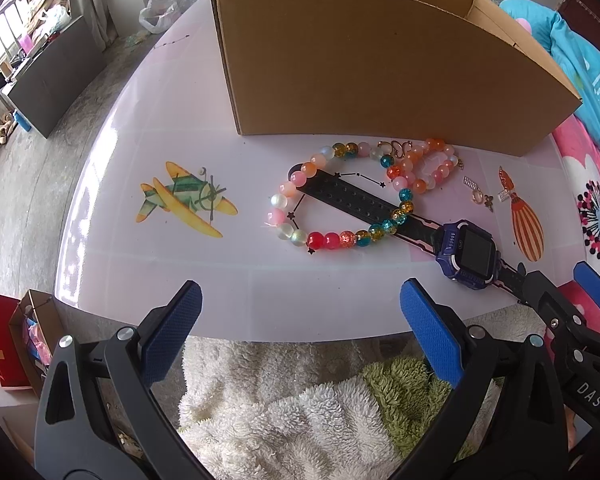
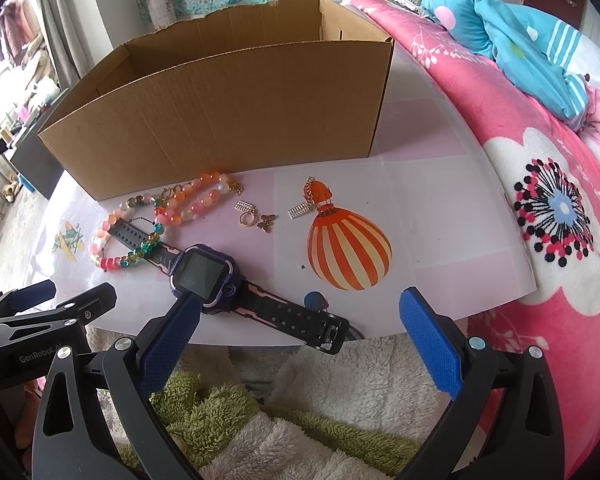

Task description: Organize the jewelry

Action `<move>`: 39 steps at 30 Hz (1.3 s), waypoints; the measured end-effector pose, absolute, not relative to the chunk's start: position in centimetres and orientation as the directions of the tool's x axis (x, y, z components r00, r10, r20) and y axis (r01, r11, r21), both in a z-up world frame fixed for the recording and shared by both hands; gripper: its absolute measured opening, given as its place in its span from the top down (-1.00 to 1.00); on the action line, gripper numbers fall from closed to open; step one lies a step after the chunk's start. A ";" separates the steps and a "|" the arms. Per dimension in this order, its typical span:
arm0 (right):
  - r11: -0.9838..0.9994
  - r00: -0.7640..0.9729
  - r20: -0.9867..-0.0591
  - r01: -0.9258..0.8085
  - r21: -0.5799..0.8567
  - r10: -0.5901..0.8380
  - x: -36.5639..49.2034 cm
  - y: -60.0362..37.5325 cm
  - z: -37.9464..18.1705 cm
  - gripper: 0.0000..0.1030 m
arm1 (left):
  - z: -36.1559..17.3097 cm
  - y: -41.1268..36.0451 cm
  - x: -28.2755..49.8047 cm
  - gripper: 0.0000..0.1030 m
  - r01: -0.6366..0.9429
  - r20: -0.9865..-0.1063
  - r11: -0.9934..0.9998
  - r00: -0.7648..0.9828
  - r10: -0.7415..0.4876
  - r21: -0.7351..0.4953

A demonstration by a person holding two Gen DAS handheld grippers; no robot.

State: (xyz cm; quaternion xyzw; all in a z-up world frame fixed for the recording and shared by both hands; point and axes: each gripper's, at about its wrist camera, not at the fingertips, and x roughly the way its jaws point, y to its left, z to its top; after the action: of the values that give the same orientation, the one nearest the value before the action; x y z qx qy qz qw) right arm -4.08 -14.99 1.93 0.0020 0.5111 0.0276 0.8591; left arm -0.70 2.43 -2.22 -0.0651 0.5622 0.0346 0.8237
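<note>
An open cardboard box (image 1: 380, 72) (image 2: 228, 108) stands at the back of the white table (image 1: 180, 272). In front of it lie a multicolour bead bracelet (image 1: 340, 196) (image 2: 128, 240), an orange-pink bead bracelet (image 1: 428, 168) (image 2: 196, 200), a purple smartwatch (image 1: 470, 252) (image 2: 204, 276), and small gold charms (image 1: 478, 192) (image 2: 256, 216). My left gripper (image 1: 300, 328) is open at the table's near edge, short of the bracelets. My right gripper (image 2: 300, 332) is open, its left finger beside the watch.
A pink flowered blanket (image 2: 540, 200) lies right of the table, with a blue one (image 2: 520, 40) behind. A fluffy white-green rug (image 1: 300, 400) lies below the table's near edge. Airplane (image 1: 184, 200) and balloon (image 2: 348, 248) stickers are on the tabletop.
</note>
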 end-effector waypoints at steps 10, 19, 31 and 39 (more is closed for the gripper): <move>0.999 0.480 -0.876 -0.045 0.027 0.045 -4.1 -14.9 2.1 -0.89 | -2.4 2.4 -0.8 -0.86 -0.133 -0.931 0.989 0.364 -0.019 -0.072; 0.999 0.493 -0.870 -0.033 0.002 0.018 -3.4 -14.6 2.6 -0.89 | -2.5 3.0 -0.1 -0.86 -0.128 -0.934 0.989 0.356 -0.028 -0.078; 0.994 0.587 -0.805 -0.099 0.041 0.092 -1.3 -13.1 5.3 -0.89 | -0.4 4.6 -0.7 -0.86 -0.108 -0.876 0.991 0.481 -0.021 -0.083; 0.939 0.501 -0.799 -0.254 0.230 0.331 0.5 -9.9 5.1 -0.87 | 0.2 7.3 -1.8 -0.86 -0.024 -0.785 0.971 0.593 -0.178 -0.238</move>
State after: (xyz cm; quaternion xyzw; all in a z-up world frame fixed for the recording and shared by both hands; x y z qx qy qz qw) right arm 0.53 -9.90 5.09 0.0412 0.4700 0.1690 0.8654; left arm -1.81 7.33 0.20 -0.1127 0.4491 -0.0433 0.8853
